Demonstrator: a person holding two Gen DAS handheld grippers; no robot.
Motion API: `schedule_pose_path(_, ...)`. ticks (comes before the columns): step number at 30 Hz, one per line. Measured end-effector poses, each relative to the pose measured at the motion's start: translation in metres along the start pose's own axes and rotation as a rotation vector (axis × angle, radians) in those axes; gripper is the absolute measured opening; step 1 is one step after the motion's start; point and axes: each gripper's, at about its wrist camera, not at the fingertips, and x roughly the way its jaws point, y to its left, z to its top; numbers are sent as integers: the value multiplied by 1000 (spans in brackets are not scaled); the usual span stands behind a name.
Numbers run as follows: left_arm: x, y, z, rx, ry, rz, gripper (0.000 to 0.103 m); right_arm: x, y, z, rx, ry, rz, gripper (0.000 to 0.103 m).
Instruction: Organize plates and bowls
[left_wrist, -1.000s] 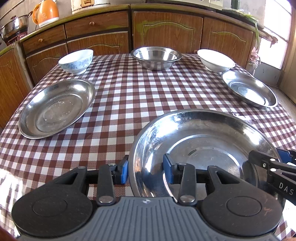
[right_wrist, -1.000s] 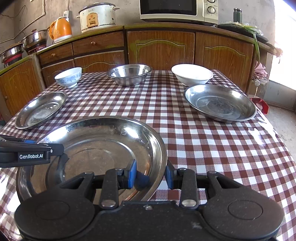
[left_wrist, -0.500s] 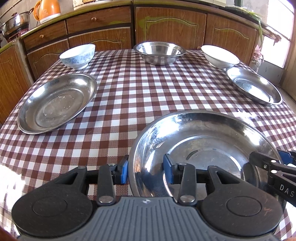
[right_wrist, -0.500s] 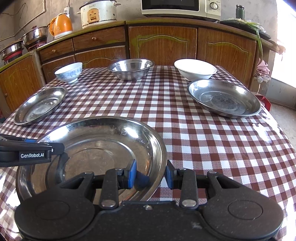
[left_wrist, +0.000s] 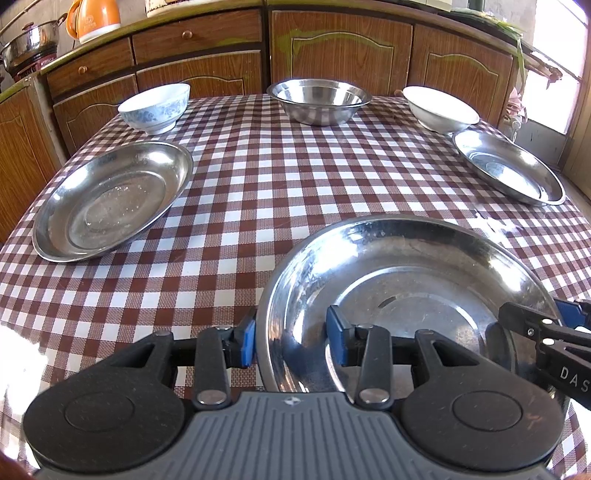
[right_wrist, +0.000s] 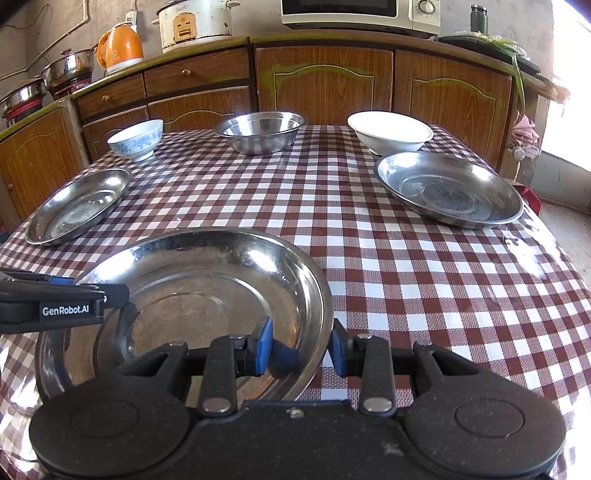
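Large steel plate (left_wrist: 406, 280): nearest the cameras on the checked tablecloth (left_wrist: 280, 177), at its near edge, straddled on both sides by the tongs.
Left gripper (left_wrist: 291, 339): set over the plate's left rim; one blue pad outside the rim, the other inside the dish; jaws part-way apart with the rim between them; firm pressing on the rim not clear from these views.
Right gripper (right_wrist: 301, 349): set over the same plate's right rim; left pad inside the dish, right pad outside over the cloth; same part-way gap, rim between the pads; firm pressing again not clear.
Plate in the right wrist view (right_wrist: 192, 295): fills the lower left, with the left gripper's finger reaching in from the left edge.
Left steel plate (left_wrist: 110, 199): on the cloth's left side, well apart from both tongs.
Right steel plate (right_wrist: 448, 188): on the right side, just in front of the white bowl (right_wrist: 389, 133).
Steel bowl (right_wrist: 260, 131): far middle of the table.
Blue-patterned bowl (right_wrist: 136, 139): far left corner.
Writing, left gripper's finger (right_wrist: 64, 308): "GenRobot.AI" in white on black.
Writing, right gripper's finger (left_wrist: 570, 376): "DAS", cut off by the frame edge.
Counter behind: orange kettle (right_wrist: 120, 48), white rice cooker (right_wrist: 194, 24), microwave (right_wrist: 360, 13); no label legible on them.
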Motion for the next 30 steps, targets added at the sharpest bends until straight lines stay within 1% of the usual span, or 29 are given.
schedule_pose_path(4,0,-1,-2,12,-1,6,40,0,0,-1,-4,7,-2,41)
schedule_pose_path(9,0,1,-1,-1,-5,1,40,1,-2,-2,12,15,-5,41)
schedule_pose_path(19,-6,6,2,-27,-18,8,42,-9,-8,3,15,-22,-31,41)
schedule_pose_path(21,-8,7,4,-32,-22,11,46,-13,-9,5,11,-34,-36,41)
schedule_pose_path(23,-11,7,5,-39,-31,16,52,-17,-9,7,9,-46,-40,41)
schedule_pose_path(24,-12,7,6,-41,-35,20,55,-18,-9,8,8,-51,-40,43)
schedule_pose_path(25,-13,7,7,-45,-39,27,62,-19,-9,9,7,-55,-40,45)
schedule_pose_path(26,-15,7,7,-50,-47,34,67,-20,-8,10,5,-59,-39,46)
schedule_pose_path(28,-19,8,8,-56,-65,43,74,-22,-7,12,3,-64,-39,50)
schedule_pose_path(29,-20,8,9,-59,-75,50,78,-23,-6,13,0,-68,-38,50)
schedule_pose_path(30,-22,8,10,-63,-84,56,80,-24,-6,13,-3,-69,-37,50)
